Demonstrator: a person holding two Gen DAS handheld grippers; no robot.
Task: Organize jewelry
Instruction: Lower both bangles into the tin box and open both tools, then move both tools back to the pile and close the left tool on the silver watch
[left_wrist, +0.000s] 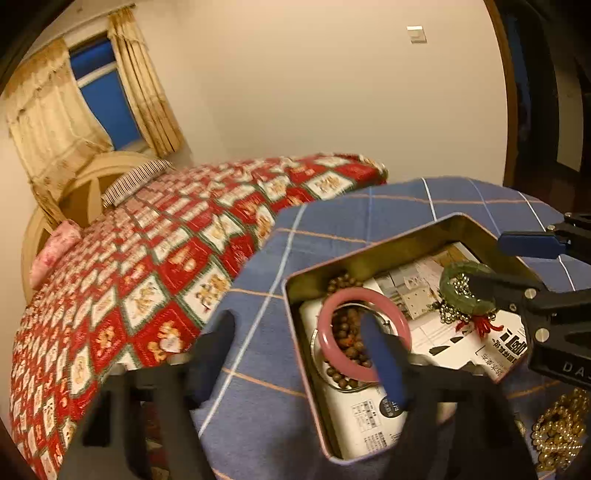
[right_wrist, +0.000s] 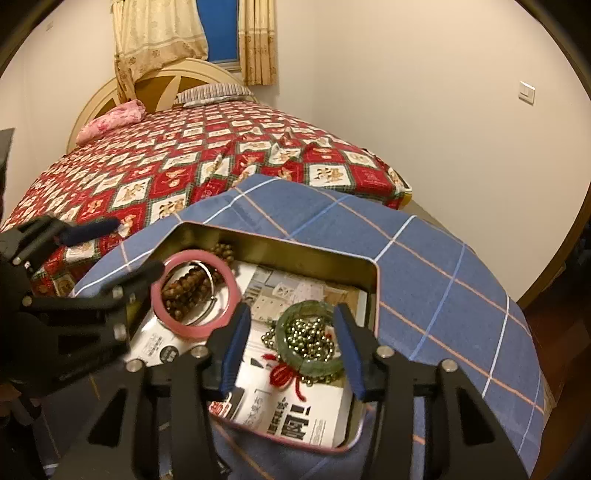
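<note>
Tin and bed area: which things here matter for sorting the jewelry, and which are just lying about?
Job:
- tin
- pink bangle
- green bangle
- wooden beads
- small metal beads
- gold bead pile

Lying about:
- printed papers
- blue checked cloth
- red quilt
- pillows

Warm dim indoor light, my view curved and black at the corners, my near jaws motion-blurred, no glare

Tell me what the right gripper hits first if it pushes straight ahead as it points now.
Most likely the green bangle, which lies in the tin between the open fingers of the right gripper, with small metal beads heaped inside it. Depth is hard to judge through the fisheye.
</note>
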